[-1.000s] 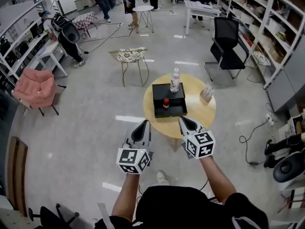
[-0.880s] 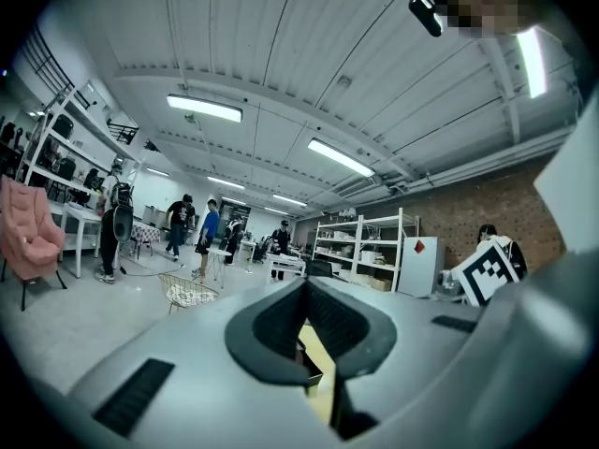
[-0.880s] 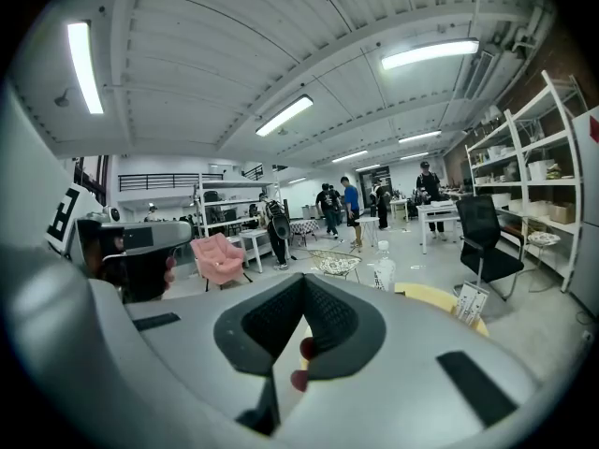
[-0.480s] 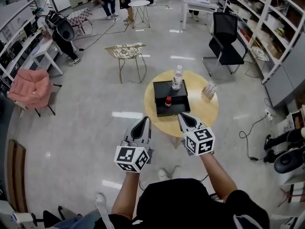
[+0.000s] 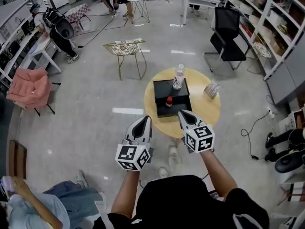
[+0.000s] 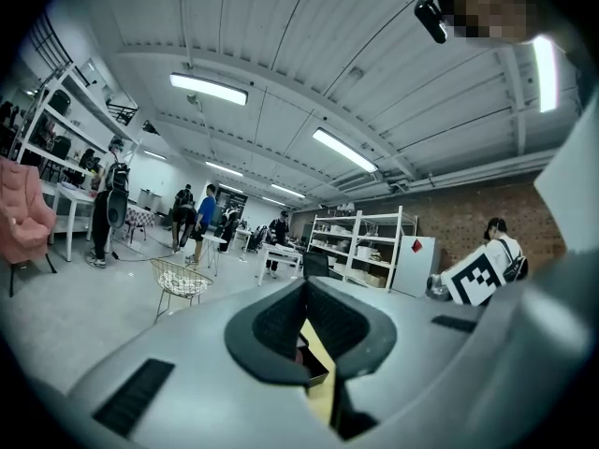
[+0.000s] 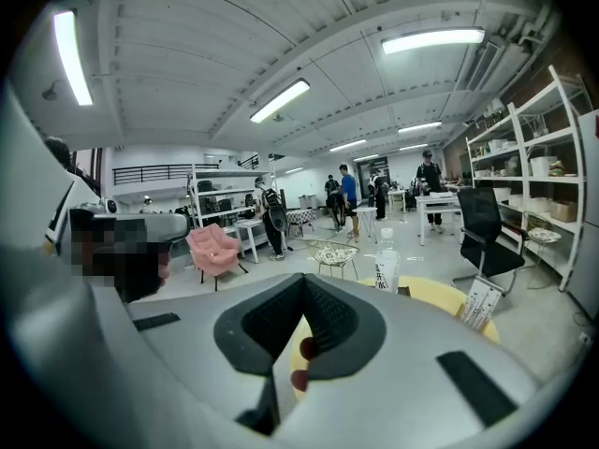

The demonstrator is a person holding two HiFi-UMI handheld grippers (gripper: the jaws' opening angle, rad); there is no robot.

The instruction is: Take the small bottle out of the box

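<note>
Table [image 5: 209, 112]: box [image 5: 164, 87], small bottle [image 5: 168, 101] inside
Your left gripper [image 5: 146, 119]: jaws together, empty
Your right gripper [image 5: 181, 113]: jaws together, empty

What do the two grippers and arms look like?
The left gripper and right gripper are grey tapering shells with black pads, each carrying a white cube with black square markers. No cables visible. The person wears a black short-sleeved top.

A: ok what else is lying around there?
B: round yellow table [image 5: 206, 109] just past the right tongs [image 5: 182, 114] tip, white card stand [image 5: 211, 88] on its far right side. Wire chair [image 5: 125, 48] well beyond the left tongs [image 5: 145, 120], pink armchair [image 5: 29, 86] way off to their left.
A: and right?
B: black office chair [image 5: 228, 27], far ahead-right of the right tongs.
</note>
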